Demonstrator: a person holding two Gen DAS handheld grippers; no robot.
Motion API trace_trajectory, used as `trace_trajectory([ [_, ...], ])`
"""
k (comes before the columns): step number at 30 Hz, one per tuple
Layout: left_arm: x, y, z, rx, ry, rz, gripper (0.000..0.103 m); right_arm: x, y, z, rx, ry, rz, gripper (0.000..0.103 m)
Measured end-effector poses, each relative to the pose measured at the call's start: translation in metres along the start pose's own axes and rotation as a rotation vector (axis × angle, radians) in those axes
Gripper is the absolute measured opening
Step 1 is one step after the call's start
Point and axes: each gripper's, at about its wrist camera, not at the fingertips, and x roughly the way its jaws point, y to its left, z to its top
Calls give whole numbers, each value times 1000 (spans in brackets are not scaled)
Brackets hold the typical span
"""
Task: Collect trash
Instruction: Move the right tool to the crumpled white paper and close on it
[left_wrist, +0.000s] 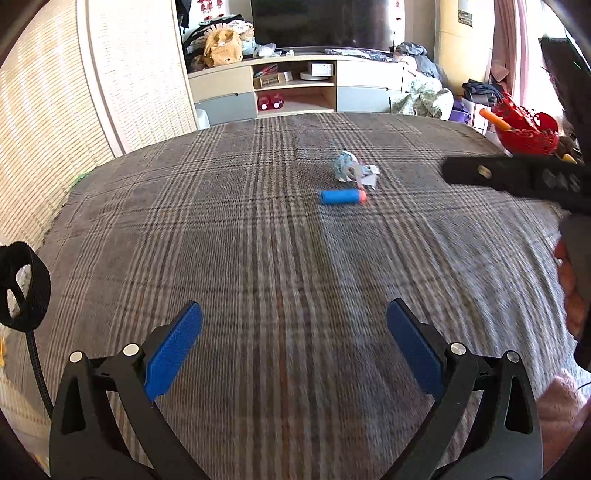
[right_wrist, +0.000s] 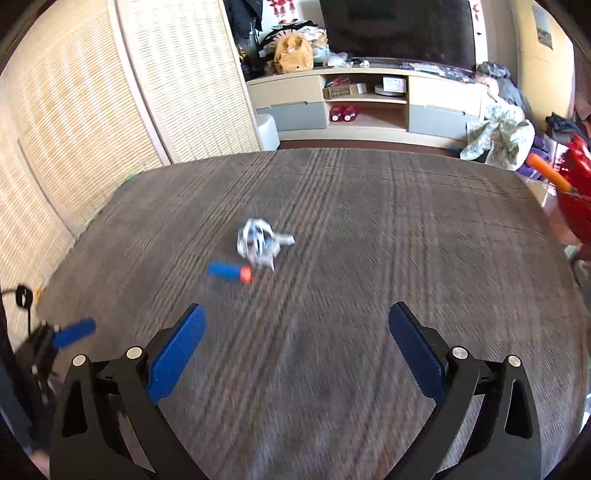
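A crumpled white-and-blue paper wad (left_wrist: 354, 170) lies on the grey plaid cover (left_wrist: 221, 229), with a blue foam dart with an orange tip (left_wrist: 342, 196) just in front of it. Both also show in the right wrist view: the wad (right_wrist: 261, 244) and the dart (right_wrist: 231, 272). My left gripper (left_wrist: 294, 325) is open and empty, well short of them. My right gripper (right_wrist: 297, 325) is open and empty, above the cover, with the trash ahead and to its left. A red basket (left_wrist: 526, 131) holding an orange dart stands at the far right; it shows at the right edge of the right wrist view (right_wrist: 576, 192).
The right gripper's black body (left_wrist: 517, 177) crosses the right side of the left wrist view. The left gripper's blue finger (right_wrist: 74, 332) shows low left in the right wrist view. A woven screen (left_wrist: 92, 92) stands left. A TV cabinet (left_wrist: 295, 85) and piled clothes (left_wrist: 424, 98) are beyond the cover.
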Motion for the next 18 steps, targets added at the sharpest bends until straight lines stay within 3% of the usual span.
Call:
trace_trajectory([
  [3, 13, 6, 12, -11, 9, -13, 94, 24, 9, 14, -9, 8, 0, 97],
  [8, 33, 13, 31, -25, 21, -42, 91, 62, 15, 24, 8, 70, 34, 70],
  [15, 50, 13, 42, -10, 37, -49, 91, 89, 13, 32, 46, 104, 57, 55],
  [18, 56, 9, 47, -4, 41, -54, 91, 87, 9, 36, 33, 87, 52, 34],
])
